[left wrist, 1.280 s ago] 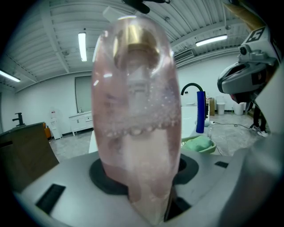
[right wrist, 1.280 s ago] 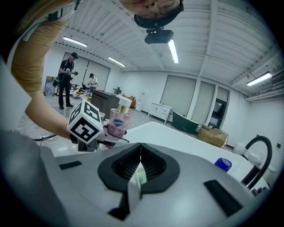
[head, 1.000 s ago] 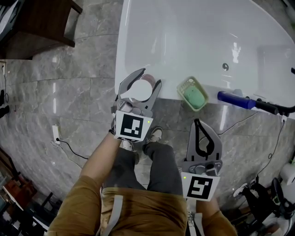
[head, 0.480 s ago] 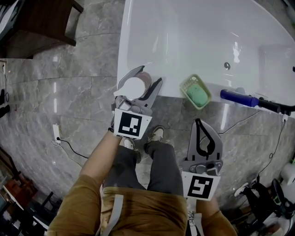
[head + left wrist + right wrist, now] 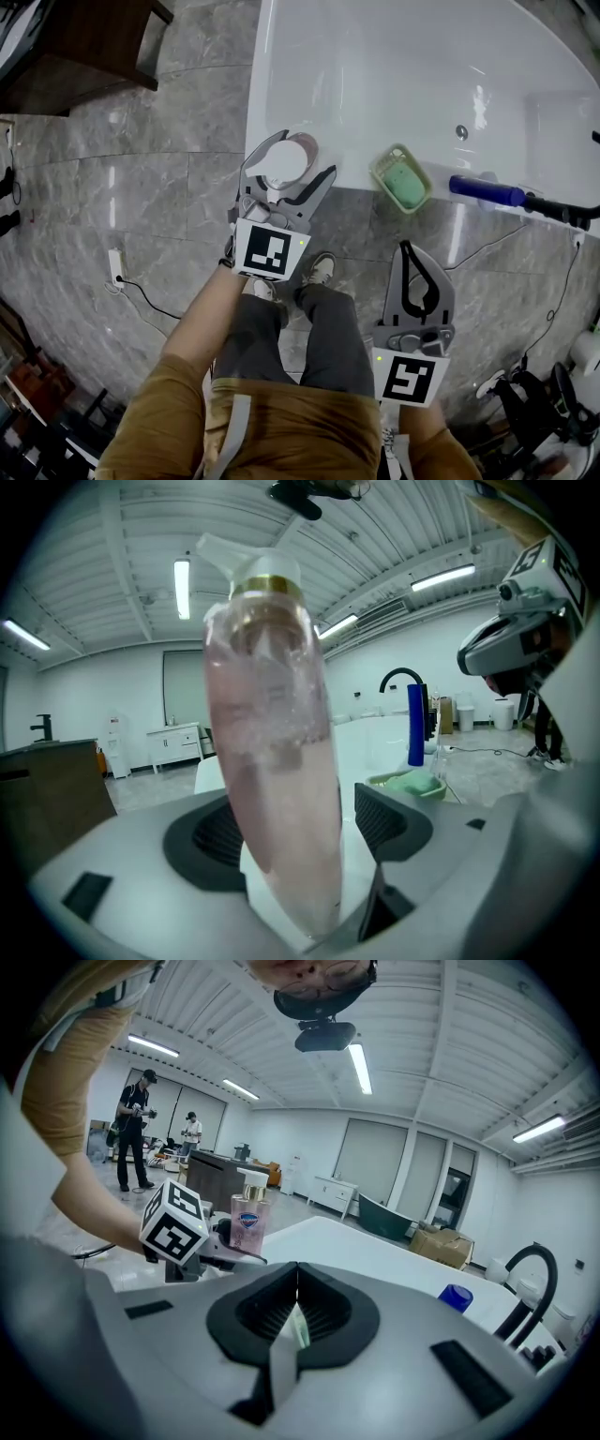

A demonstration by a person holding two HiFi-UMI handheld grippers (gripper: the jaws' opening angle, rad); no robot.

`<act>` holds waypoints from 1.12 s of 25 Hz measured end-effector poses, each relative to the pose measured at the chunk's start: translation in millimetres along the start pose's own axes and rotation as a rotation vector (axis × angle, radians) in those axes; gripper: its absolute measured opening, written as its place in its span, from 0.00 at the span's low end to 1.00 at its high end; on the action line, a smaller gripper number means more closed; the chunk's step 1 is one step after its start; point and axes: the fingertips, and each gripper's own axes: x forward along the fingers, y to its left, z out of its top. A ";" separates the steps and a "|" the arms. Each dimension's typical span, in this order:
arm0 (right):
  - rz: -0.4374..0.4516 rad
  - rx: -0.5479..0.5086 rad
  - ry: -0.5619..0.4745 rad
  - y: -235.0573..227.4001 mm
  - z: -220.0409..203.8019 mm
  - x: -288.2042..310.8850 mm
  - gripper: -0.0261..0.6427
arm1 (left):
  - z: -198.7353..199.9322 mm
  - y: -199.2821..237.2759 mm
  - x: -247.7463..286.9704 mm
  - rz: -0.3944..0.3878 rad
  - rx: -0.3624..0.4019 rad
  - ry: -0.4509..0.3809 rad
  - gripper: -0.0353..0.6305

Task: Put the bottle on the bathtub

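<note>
A clear pink pump bottle [image 5: 286, 161] with a white pump top stands upright between the jaws of my left gripper [image 5: 307, 153], which is shut on it. It hangs over the near rim of the white bathtub [image 5: 255, 112]. In the left gripper view the bottle [image 5: 272, 761] fills the middle, its lower body between the dark pads of the left gripper [image 5: 305, 832]. My right gripper [image 5: 405, 246] is shut and empty, lower right over the floor. From the right gripper [image 5: 297, 1269] the bottle [image 5: 248, 1215] shows at the left.
A green soap dish [image 5: 401, 179] sits on the tub rim right of the bottle, and a blue cylinder [image 5: 483, 190] lies further right. A dark wooden cabinet [image 5: 84, 37] stands at the top left. A cable [image 5: 141, 295] crosses the grey marble floor. My legs are below.
My left gripper has carried the bottle forward, from the tub's outer edge to over the rim. The right gripper has stayed where it was.
</note>
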 end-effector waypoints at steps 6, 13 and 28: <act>-0.002 -0.010 -0.020 5.4 18.8 -15.0 0.05 | 10.4 -0.2 -20.4 0.017 0.012 0.007 0.56; -0.009 -0.004 -0.025 14.2 43.2 -43.0 0.05 | 25.9 -0.4 -54.7 0.050 -0.025 0.036 0.56; -0.016 -0.012 -0.041 20.5 86.7 -90.5 0.05 | 61.0 -2.9 -104.4 0.090 -0.013 0.088 0.54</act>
